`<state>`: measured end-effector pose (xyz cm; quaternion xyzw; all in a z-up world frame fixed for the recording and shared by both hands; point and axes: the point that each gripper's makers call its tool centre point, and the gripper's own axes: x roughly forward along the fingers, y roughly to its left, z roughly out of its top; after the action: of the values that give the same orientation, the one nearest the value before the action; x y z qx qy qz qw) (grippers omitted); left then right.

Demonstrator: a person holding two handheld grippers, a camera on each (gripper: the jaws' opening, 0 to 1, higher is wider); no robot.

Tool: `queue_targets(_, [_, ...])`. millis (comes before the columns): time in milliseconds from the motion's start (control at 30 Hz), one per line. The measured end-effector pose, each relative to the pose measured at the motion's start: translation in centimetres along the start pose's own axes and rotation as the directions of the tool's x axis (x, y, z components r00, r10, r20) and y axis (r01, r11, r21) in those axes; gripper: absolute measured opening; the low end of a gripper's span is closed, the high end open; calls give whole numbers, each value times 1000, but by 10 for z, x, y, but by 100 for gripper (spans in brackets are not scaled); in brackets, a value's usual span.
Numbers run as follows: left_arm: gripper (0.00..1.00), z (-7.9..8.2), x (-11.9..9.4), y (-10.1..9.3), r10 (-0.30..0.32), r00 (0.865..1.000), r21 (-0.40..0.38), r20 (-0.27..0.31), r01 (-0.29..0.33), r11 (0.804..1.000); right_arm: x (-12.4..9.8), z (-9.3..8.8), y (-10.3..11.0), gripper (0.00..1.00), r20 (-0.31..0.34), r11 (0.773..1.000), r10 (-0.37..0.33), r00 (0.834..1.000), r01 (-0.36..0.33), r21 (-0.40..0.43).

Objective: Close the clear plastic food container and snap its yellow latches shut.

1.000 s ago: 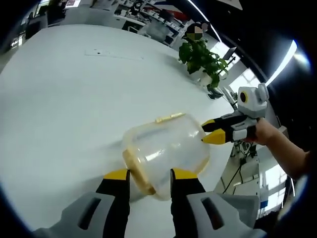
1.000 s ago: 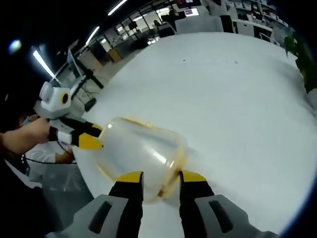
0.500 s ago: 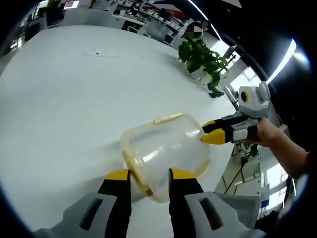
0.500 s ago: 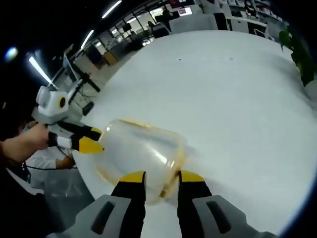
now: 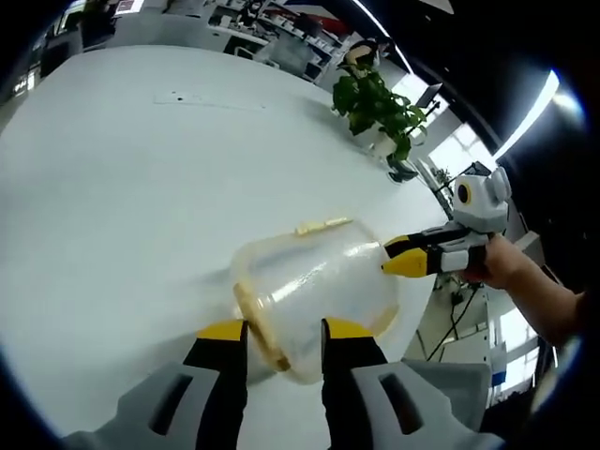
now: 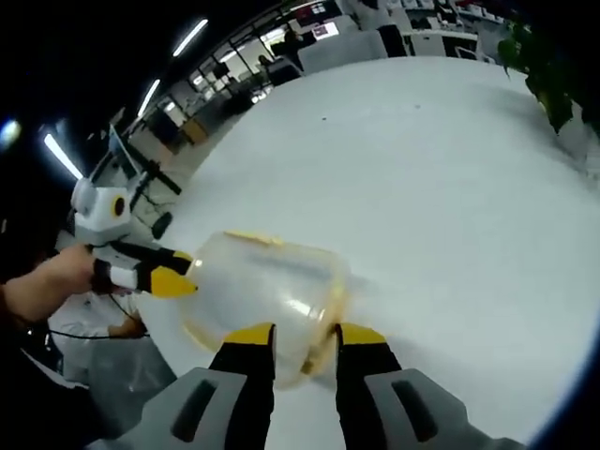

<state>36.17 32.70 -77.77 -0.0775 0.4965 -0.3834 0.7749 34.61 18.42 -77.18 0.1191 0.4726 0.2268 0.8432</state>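
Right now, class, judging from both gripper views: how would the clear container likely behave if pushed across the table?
The clear container looks empty, so probably light. It lies on the smooth white table, so it would likely slide easily. Its thin see-through walls may flex where the left claw and right claw press.

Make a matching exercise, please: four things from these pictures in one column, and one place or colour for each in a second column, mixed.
Things:
1. container
2. latch
3. plant
4. table

Descriptions:
A. white, wide surface
B. green, at the table's far edge
C. clear plastic, between the left tongs and the right tongs
D. yellow strip on the container's far side

Pairs: 1-C, 2-D, 3-B, 4-A
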Motion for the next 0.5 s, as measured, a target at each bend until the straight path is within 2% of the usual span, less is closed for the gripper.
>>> queue_targets(200, [29, 0, -2, -1, 6, 1000, 7, 17, -7, 1000, 1, 1, 0, 23, -4, 1000, -7, 1000, 7, -1])
queue_targets(367, [30, 0, -3, -1, 15, 1000, 4, -5, -15, 1000, 1, 2, 3, 23, -24, 999, -21, 1000, 20, -25])
queue_targets(433, [31, 3, -3, 0, 17, 1000, 82, 10, -18, 996, 1, 3, 2, 23, -48, 998, -43, 998, 41, -44])
queue_targets(500, [32, 5, -4, -1, 31, 999, 127, 21, -33, 991, 1, 3, 2, 23, -64, 995, -63, 996, 58, -76])
